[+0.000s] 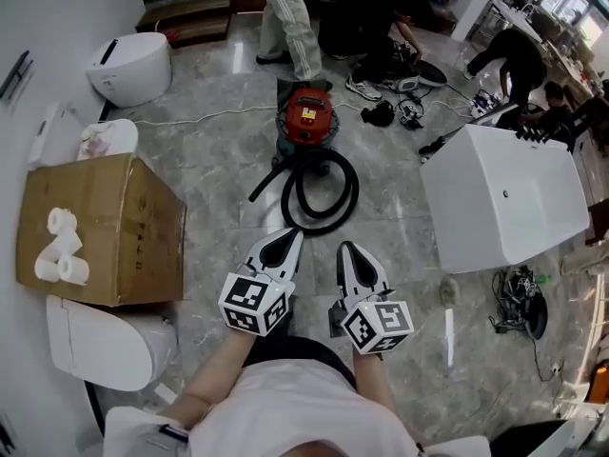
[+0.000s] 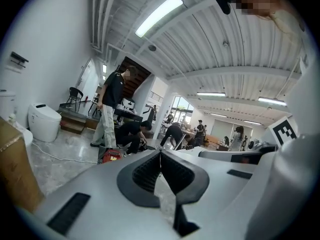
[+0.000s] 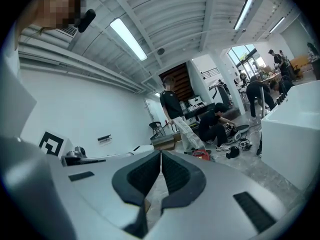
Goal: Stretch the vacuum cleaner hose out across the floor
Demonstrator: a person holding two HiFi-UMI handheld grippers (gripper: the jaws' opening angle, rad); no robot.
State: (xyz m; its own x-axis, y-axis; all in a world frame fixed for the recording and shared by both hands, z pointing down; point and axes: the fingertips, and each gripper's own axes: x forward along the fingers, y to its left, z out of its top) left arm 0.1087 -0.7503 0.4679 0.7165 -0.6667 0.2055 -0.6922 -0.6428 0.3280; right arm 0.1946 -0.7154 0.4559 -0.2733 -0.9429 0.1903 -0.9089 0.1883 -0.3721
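Head view: the hose (image 1: 350, 190) lies coiled on the floor straight ahead of the left tool (image 1: 291, 236) and right tool (image 1: 346, 249), about equally near both. The red vacuum cleaner (image 1: 307, 117) stands beyond it.

Left gripper view: jaws together, holding nothing.

Right gripper view: jaws together, holding nothing; hose not visible.
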